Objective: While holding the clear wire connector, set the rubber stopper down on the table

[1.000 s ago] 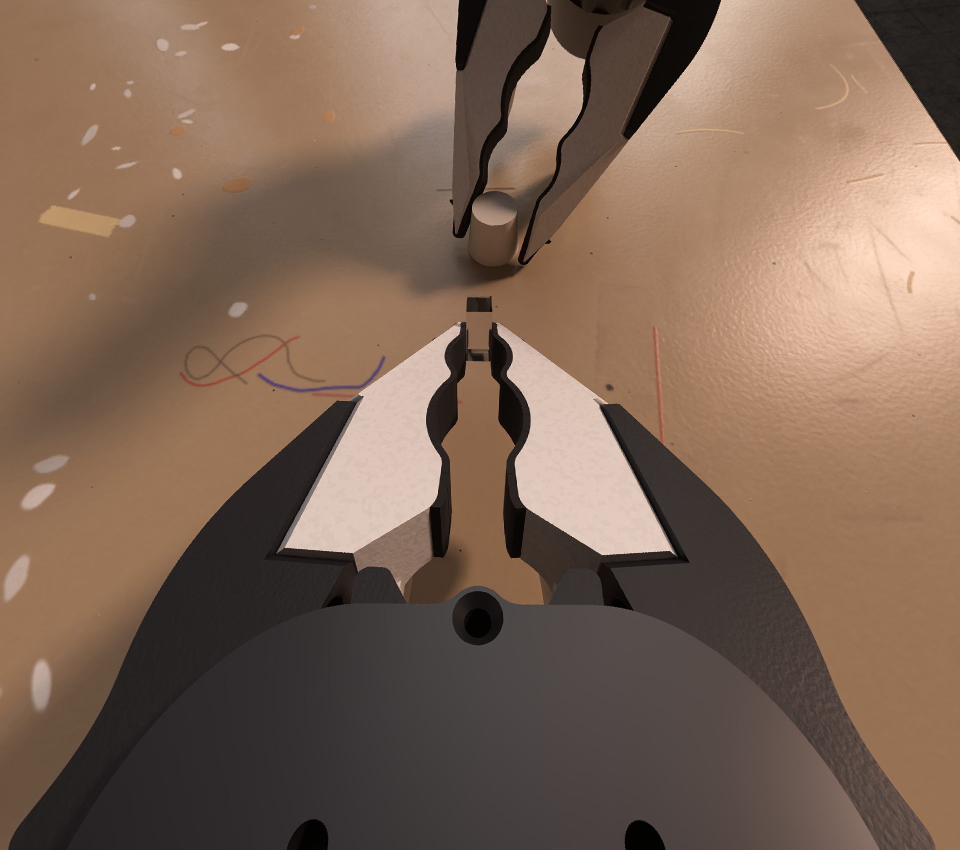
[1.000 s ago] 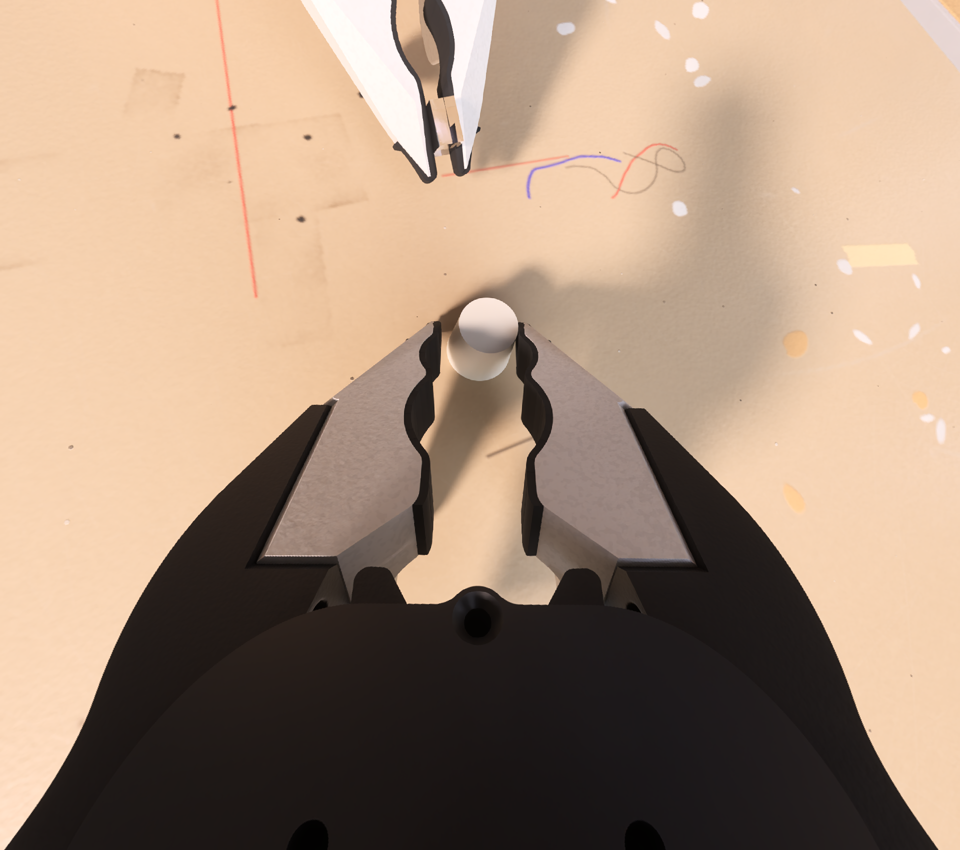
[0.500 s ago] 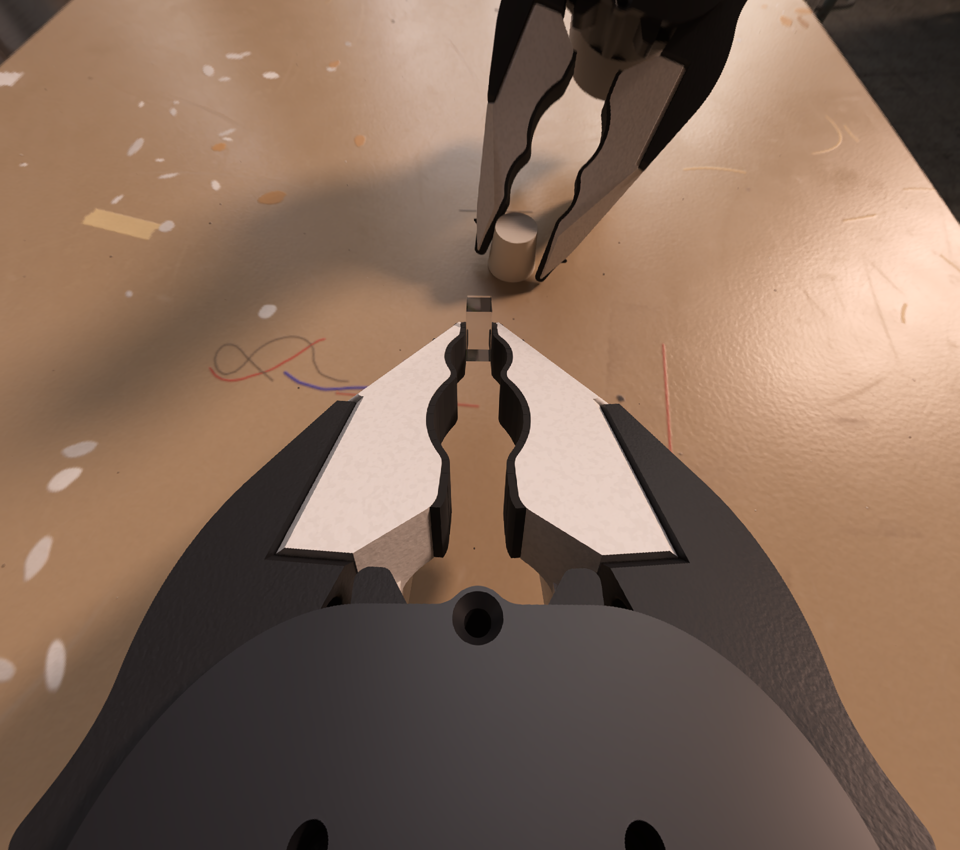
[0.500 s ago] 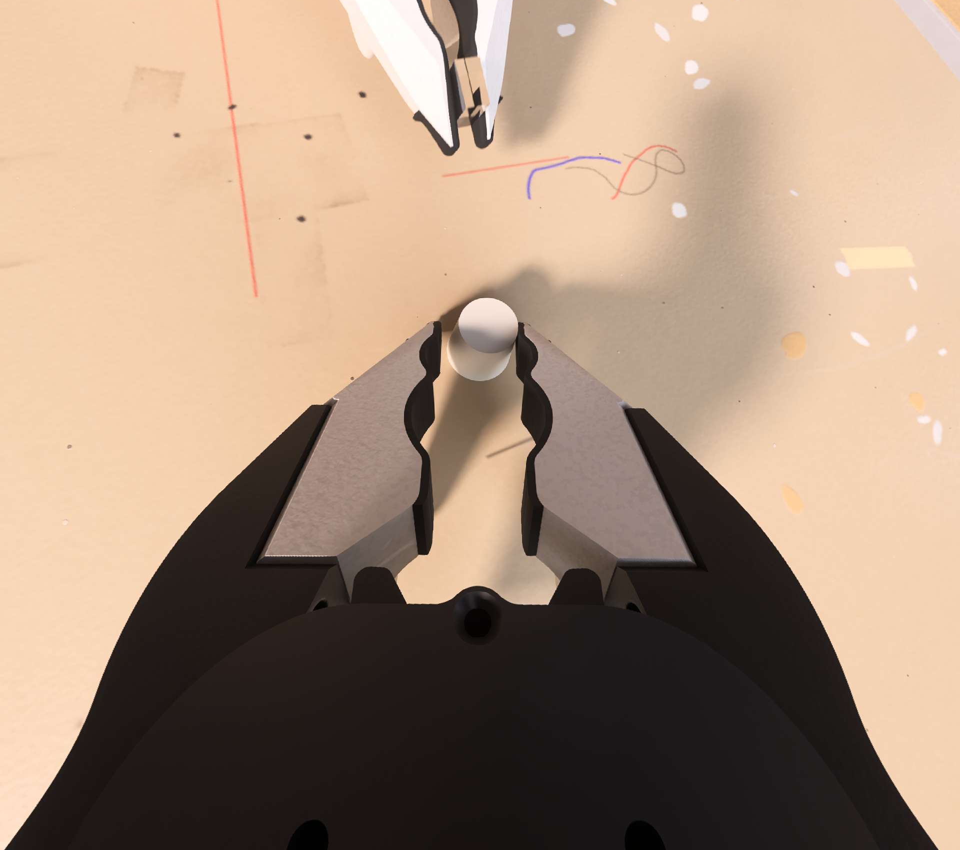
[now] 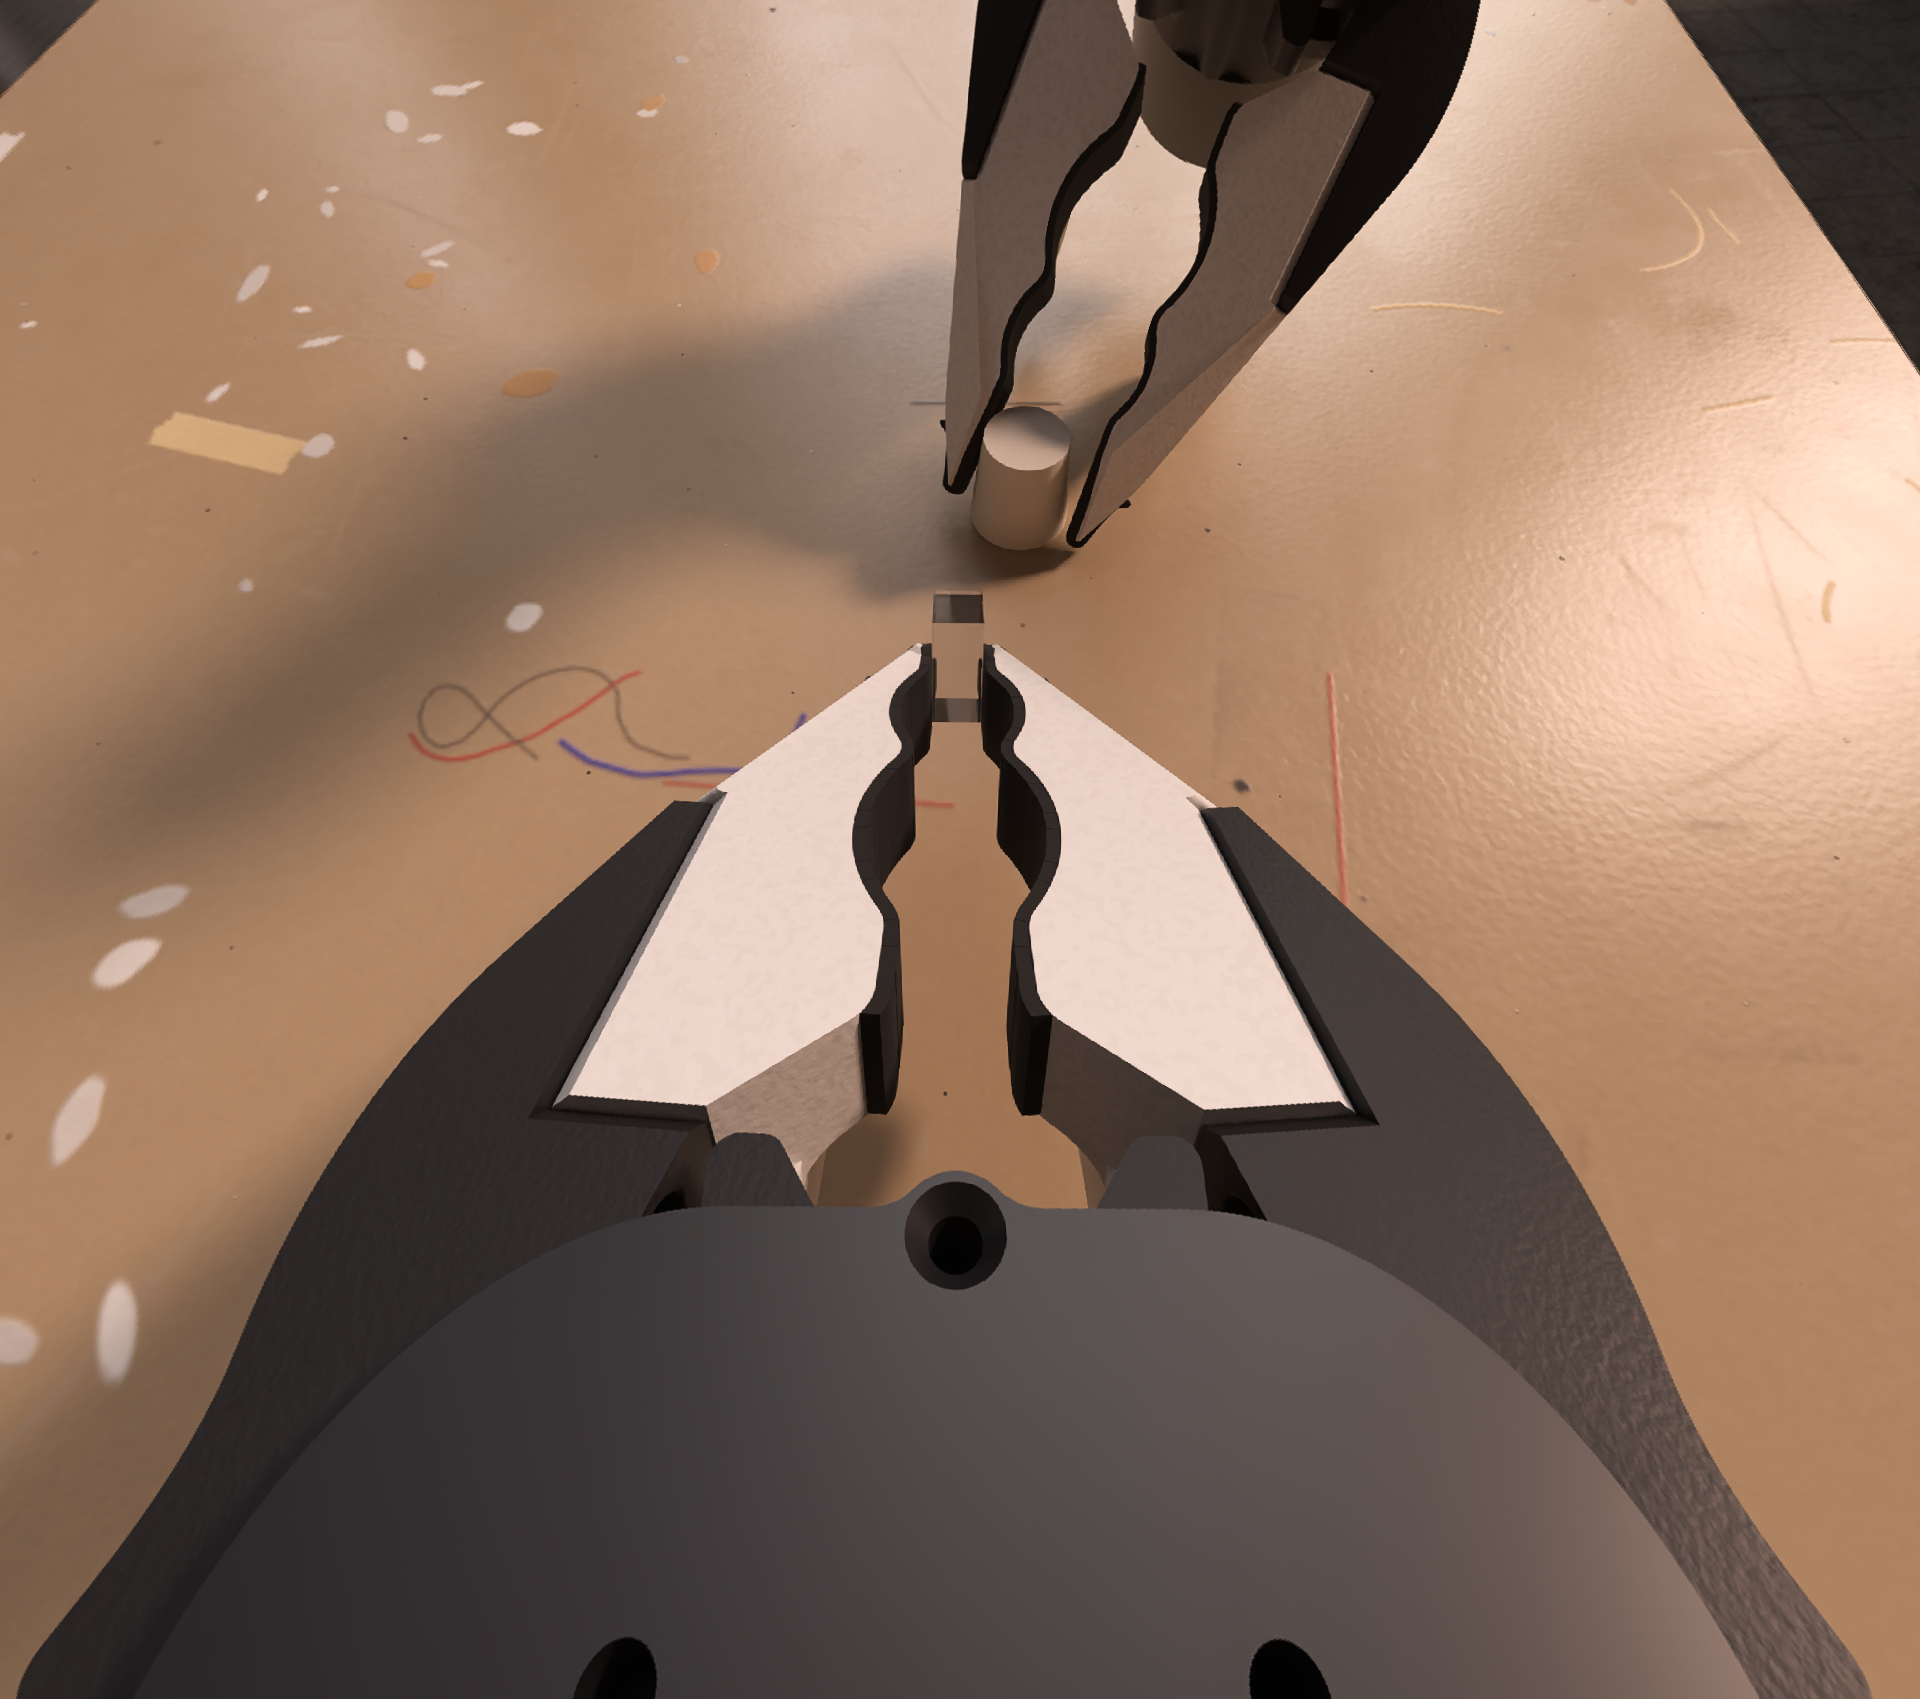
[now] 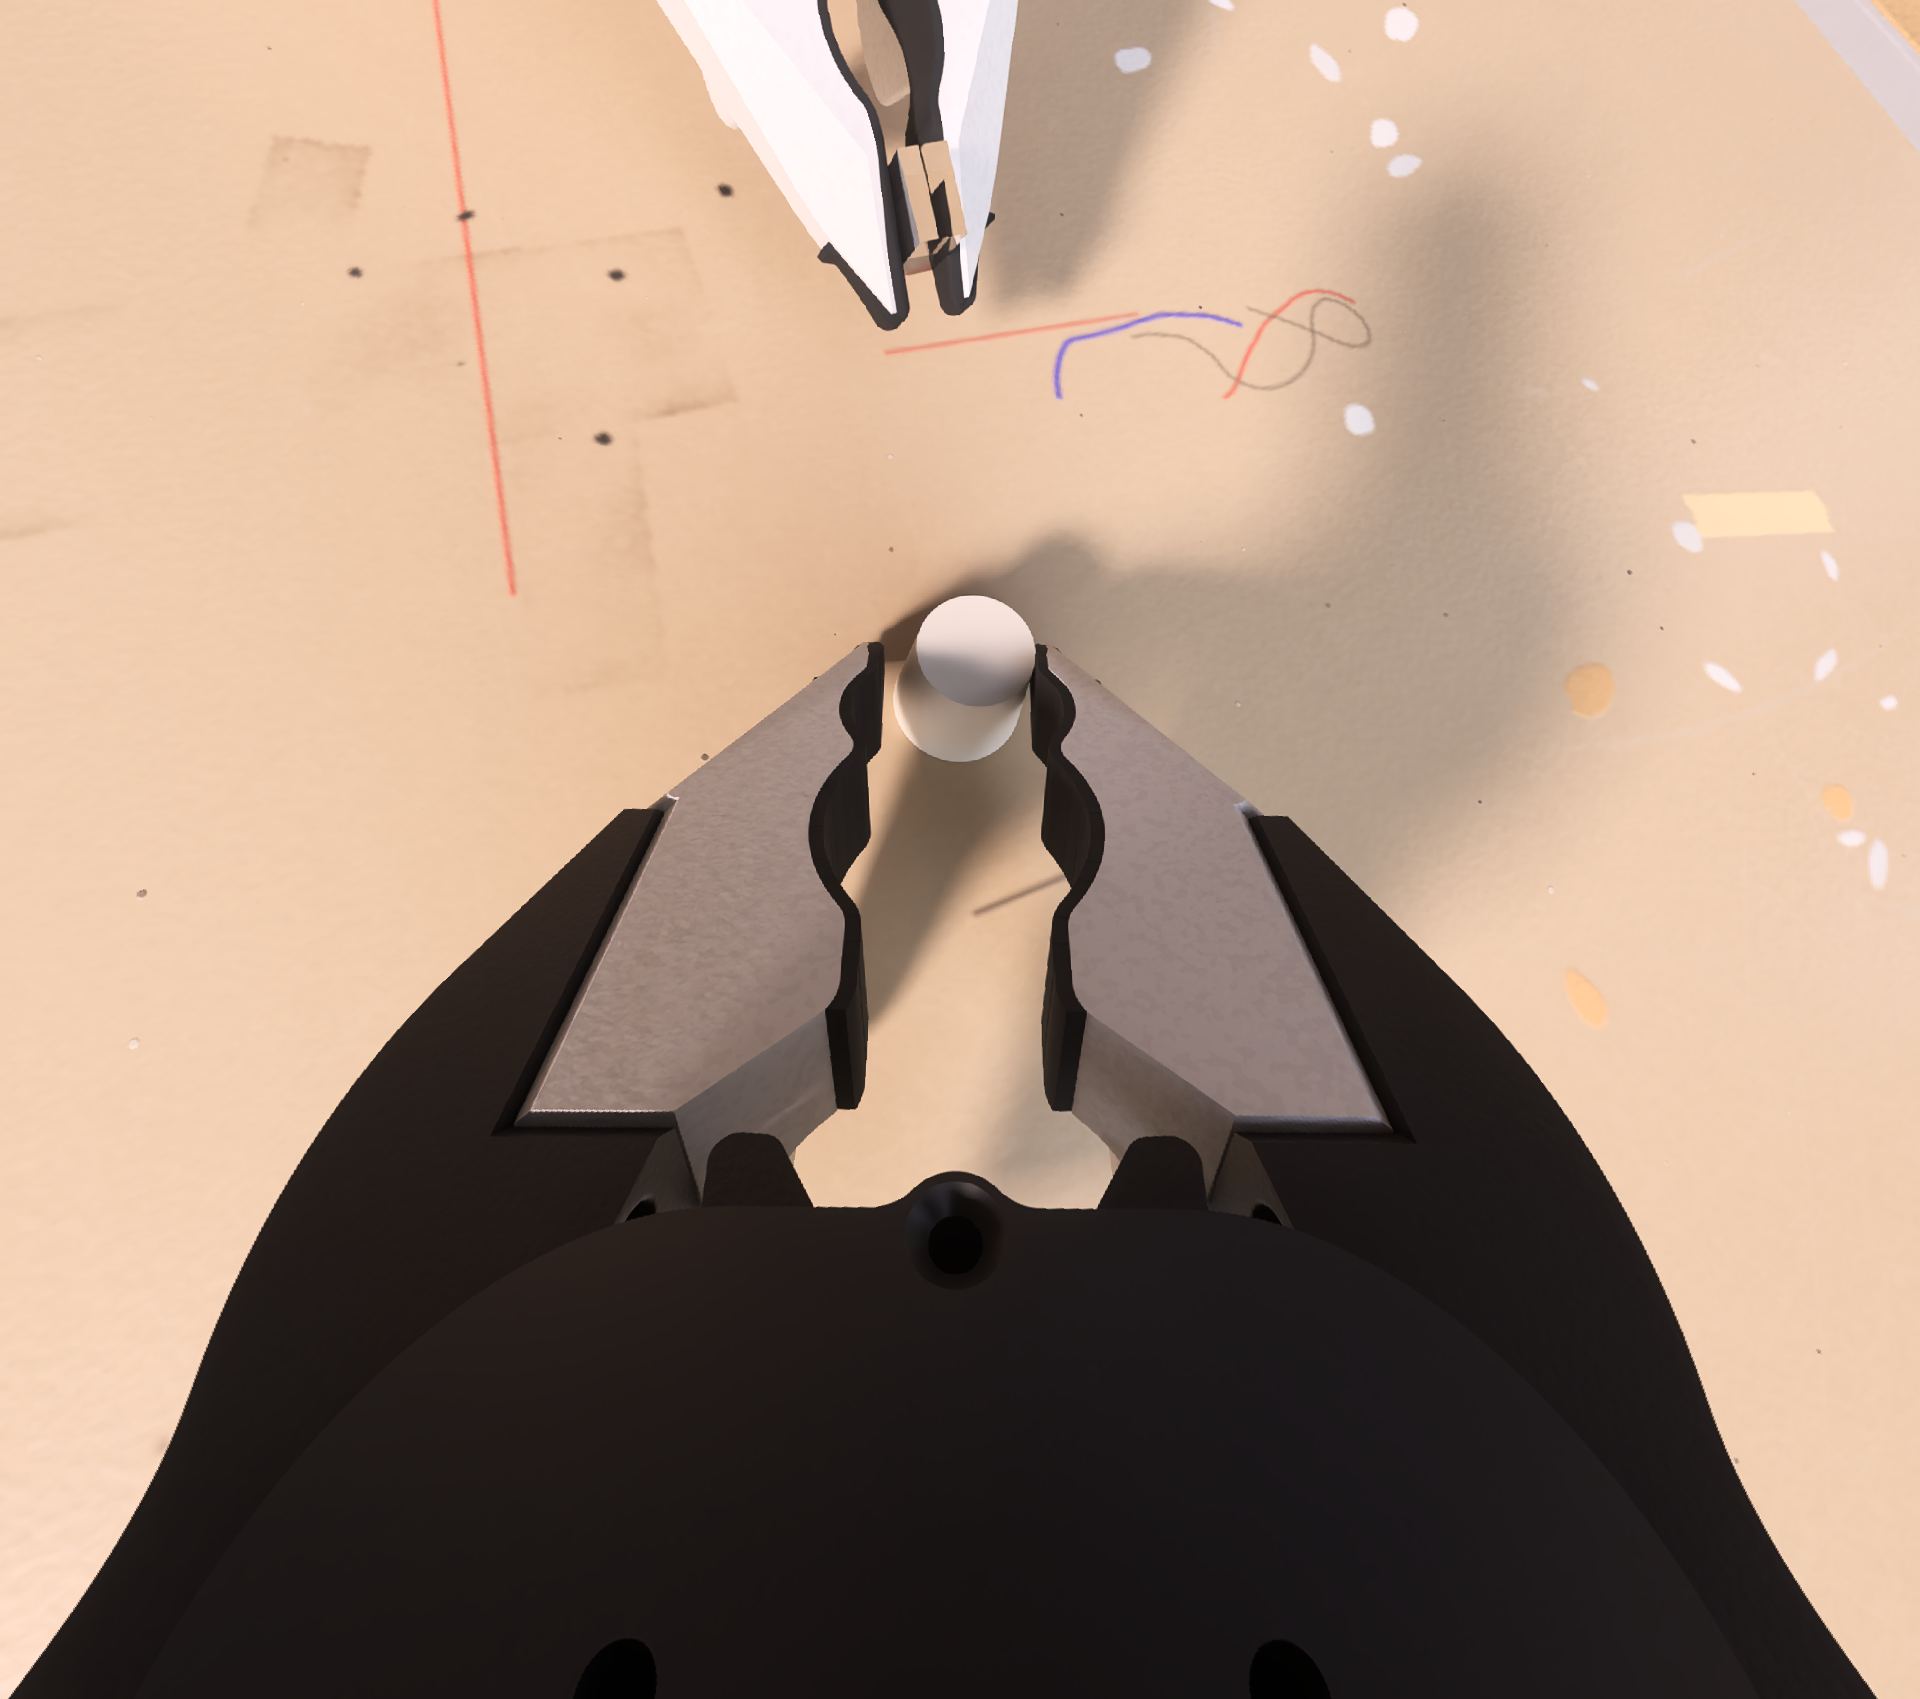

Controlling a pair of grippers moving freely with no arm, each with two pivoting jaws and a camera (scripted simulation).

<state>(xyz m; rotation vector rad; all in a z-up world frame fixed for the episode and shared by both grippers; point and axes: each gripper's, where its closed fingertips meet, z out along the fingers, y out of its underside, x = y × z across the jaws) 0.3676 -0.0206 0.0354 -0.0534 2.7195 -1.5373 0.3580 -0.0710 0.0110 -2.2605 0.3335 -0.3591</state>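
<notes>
Left gripper point(image 5: 956, 662): fingers drawn close, tips clamped on the clear wire connector point(image 5: 957, 657), a small transparent block that projects a little beyond the fingertips. The left wrist view looks down along the fingers at a shallow slant over the table point(image 5: 1558, 714); the connector is held above the surface, clear of it. In the right wrist view the same gripper point(image 6: 925, 288) enters from the top edge, pointing steeply downward, with the connector point(image 6: 932, 195) pinched between its white fingers just above the tips.

Right gripper point(image 6: 961, 662): fingers parted to the width of the rubber stopper point(image 6: 964, 678), a pale, short cylinder standing upright between the tips. In the right wrist view the right-hand finger meets the stopper's side, while a thin gap seems to show at the left-hand finger; whether the grip is firm cannot be told. In the left wrist view this gripper point(image 5: 1023, 496) descends steeply from the upper right, its tips at table level on either side of the stopper point(image 5: 1023, 480), whose base rests on the table in a dark contact shadow.

The two grippers face each other, tips near but apart, the stopper just beyond the connector.

Surroundings: tan tabletop with thin red, blue and grey scribbled lines point(image 5: 530, 719), a straight red line point(image 6: 462, 215), white paint flecks point(image 5: 125, 963) and a strip of tape point(image 5: 223, 441).
</notes>
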